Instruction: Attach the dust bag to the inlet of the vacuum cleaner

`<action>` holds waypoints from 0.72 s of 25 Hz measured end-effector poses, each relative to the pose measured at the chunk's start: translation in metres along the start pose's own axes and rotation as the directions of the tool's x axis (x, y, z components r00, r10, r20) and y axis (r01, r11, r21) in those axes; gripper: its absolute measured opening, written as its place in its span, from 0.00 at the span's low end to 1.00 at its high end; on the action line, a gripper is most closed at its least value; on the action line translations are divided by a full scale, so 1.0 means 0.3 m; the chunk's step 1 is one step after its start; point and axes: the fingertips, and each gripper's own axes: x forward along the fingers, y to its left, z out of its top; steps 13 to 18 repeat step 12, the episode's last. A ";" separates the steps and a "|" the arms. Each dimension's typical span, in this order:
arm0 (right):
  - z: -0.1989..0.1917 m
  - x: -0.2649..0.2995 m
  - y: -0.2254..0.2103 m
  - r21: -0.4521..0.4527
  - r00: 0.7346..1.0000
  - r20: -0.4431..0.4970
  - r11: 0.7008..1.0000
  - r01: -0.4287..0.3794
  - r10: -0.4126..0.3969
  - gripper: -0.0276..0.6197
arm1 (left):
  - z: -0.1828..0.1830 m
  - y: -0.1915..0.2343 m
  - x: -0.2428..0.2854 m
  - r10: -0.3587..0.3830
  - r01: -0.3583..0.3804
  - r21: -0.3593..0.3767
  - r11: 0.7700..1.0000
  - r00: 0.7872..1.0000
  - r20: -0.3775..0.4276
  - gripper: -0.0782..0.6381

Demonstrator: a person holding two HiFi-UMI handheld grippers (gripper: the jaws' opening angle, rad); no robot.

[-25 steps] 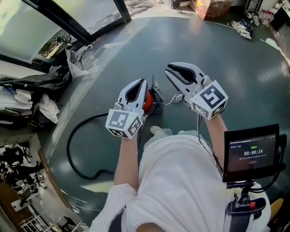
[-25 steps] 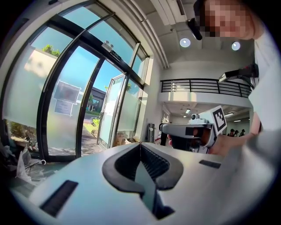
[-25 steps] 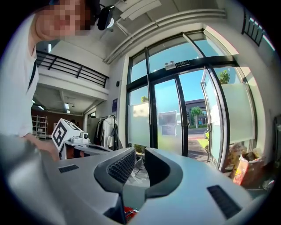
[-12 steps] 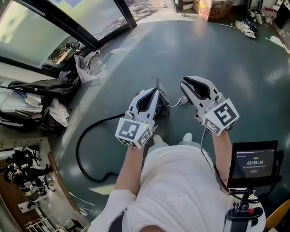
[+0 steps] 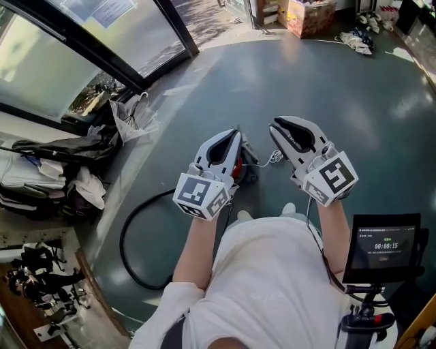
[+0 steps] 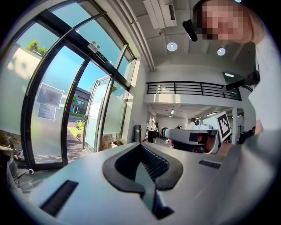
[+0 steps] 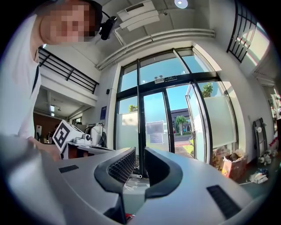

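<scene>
In the head view the vacuum cleaner (image 5: 239, 170), red and black, lies on the dark floor and is mostly hidden under my left gripper (image 5: 235, 134). Its black hose (image 5: 128, 240) loops off to the left, and a thin white cord (image 5: 272, 158) lies beside it. I see no dust bag in any view. The left gripper is held level above the vacuum with its tips together and nothing between them. My right gripper (image 5: 276, 127) hovers just to the right, jaws a little apart and empty. In the left gripper view the right gripper (image 6: 189, 134) shows across from it.
Clothes and bags (image 5: 54, 170) are piled at the left by the glass wall, with a crumpled plastic bag (image 5: 133, 112) beside them. A cardboard box (image 5: 310, 13) stands at the far top. A small timer screen (image 5: 385, 247) on a stand is at the right.
Both grippers have risen a little above the floor and drawn closer to the head camera. The vacuum is now more hidden under the left gripper. Neither gripper's jaws have changed.
</scene>
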 end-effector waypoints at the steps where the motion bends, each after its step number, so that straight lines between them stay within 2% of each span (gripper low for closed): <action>1: -0.004 -0.005 -0.004 -0.006 1.000 -0.005 1.000 0.002 -0.002 0.16 | -0.003 -0.005 0.007 -0.002 0.002 -0.001 1.000 1.000 0.001 0.12; 3: -0.012 -0.025 0.022 -0.021 1.000 -0.016 1.000 0.009 -0.009 0.16 | -0.011 -0.025 -0.014 -0.009 0.009 -0.001 1.000 1.000 0.005 0.12; 7: 0.002 -0.068 0.162 -0.028 0.999 -0.022 0.999 0.032 -0.032 0.16 | -0.015 -0.076 -0.157 -0.034 0.034 0.004 0.999 0.999 0.017 0.12; 12: -0.014 -0.089 0.108 -0.027 0.998 -0.028 0.999 0.047 -0.048 0.16 | -0.019 -0.101 -0.115 -0.048 0.048 0.006 0.999 0.998 0.033 0.12; 18: -0.014 -0.089 0.108 -0.027 0.998 -0.028 0.999 0.047 -0.048 0.16 | -0.019 -0.101 -0.115 -0.048 0.048 0.006 0.999 0.998 0.033 0.12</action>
